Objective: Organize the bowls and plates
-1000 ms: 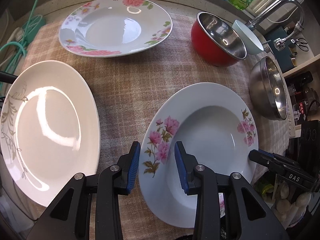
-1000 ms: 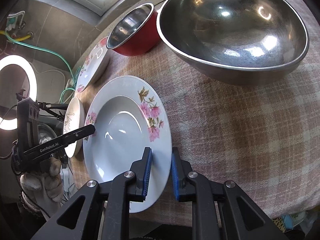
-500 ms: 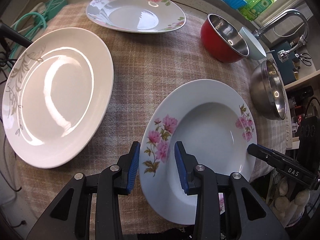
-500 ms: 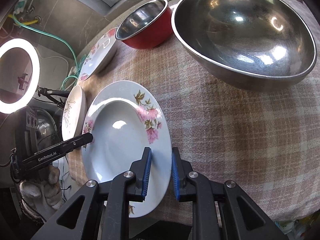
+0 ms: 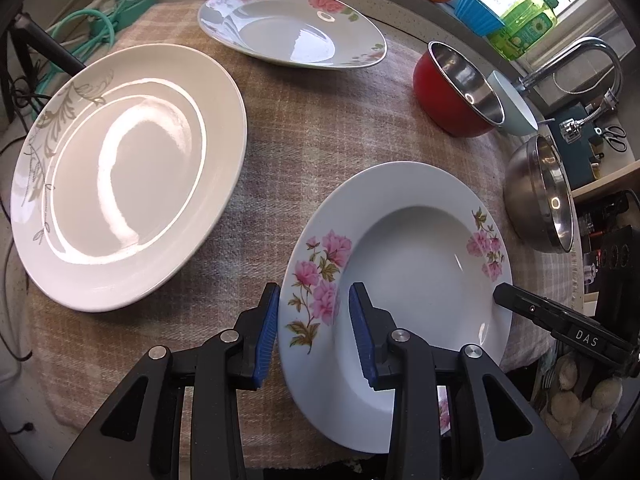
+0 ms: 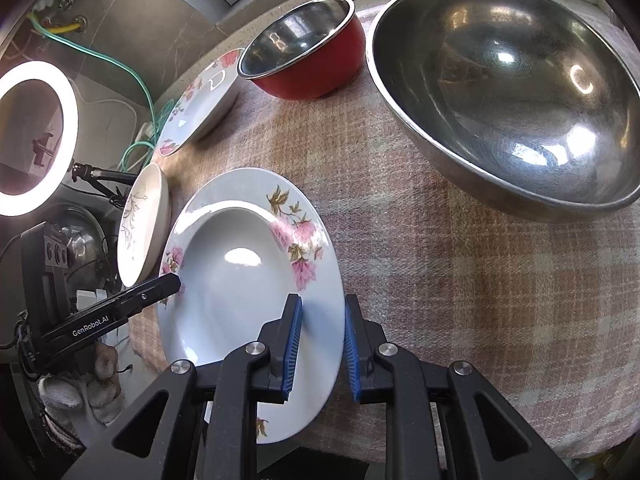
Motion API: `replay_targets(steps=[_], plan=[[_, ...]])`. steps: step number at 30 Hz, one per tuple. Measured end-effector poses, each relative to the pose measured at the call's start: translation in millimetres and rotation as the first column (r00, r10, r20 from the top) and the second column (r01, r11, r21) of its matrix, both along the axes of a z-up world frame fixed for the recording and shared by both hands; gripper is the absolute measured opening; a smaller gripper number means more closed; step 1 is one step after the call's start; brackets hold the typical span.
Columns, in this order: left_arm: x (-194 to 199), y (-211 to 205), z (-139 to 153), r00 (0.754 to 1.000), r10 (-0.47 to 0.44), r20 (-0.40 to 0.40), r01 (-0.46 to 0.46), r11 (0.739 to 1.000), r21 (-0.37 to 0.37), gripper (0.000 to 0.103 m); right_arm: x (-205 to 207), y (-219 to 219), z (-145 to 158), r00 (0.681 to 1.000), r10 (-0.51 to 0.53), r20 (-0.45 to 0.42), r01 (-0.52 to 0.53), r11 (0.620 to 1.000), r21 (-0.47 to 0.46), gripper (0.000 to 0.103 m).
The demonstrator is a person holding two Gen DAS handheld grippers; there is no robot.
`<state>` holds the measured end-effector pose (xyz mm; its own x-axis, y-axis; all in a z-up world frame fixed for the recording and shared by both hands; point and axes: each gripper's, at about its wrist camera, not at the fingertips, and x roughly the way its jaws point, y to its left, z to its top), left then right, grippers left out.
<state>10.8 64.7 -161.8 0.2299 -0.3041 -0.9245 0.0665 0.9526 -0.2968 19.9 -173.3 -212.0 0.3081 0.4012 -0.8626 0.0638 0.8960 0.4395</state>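
Since the earlier frame the left wrist view has swung, so the cream plate (image 5: 124, 176) now sits further into view at the left, and the far floral plate (image 5: 292, 26) has slid toward the middle.

Both grippers have the near floral soup plate (image 5: 416, 264) by opposite rims. The left gripper (image 5: 314, 328) straddles the flowered rim, its jaws partly open, with the rim between the blue pads; whether they press on it I cannot tell. The right gripper (image 6: 320, 344) is narrowly set, its pads tight on the plate's rim.

The step in hand looks like lifting this plate to stack it with another. The next move probably calls for an even two-sided lift, carrying it left over the checked cloth (image 5: 320, 128) on the worktop.

Further right stand the red bowl (image 5: 456, 88), a pale blue bowl (image 5: 518, 108) behind it, and the large steel bowl (image 6: 508, 92), near the plate's right side. Nothing lies between the soup plate and the other plates.
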Motion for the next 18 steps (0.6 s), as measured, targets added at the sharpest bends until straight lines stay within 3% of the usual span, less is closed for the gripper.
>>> replay_targets(steps=[10,18], plan=[[-2.9,1.0,0.0,1.0,0.017,0.021,-0.017,1.0,0.007,0.033,0.9,-0.7,-0.5,1.0,0.014,0.001,-0.014,1.0,-0.013,0.019],[-6.0,16.8,5.4,0.997,0.073,0.031,-0.074,0.997,0.007,0.033,1.2,2.0,16.2,0.998,0.024,0.062,-0.018,0.996,-0.09,0.02]])
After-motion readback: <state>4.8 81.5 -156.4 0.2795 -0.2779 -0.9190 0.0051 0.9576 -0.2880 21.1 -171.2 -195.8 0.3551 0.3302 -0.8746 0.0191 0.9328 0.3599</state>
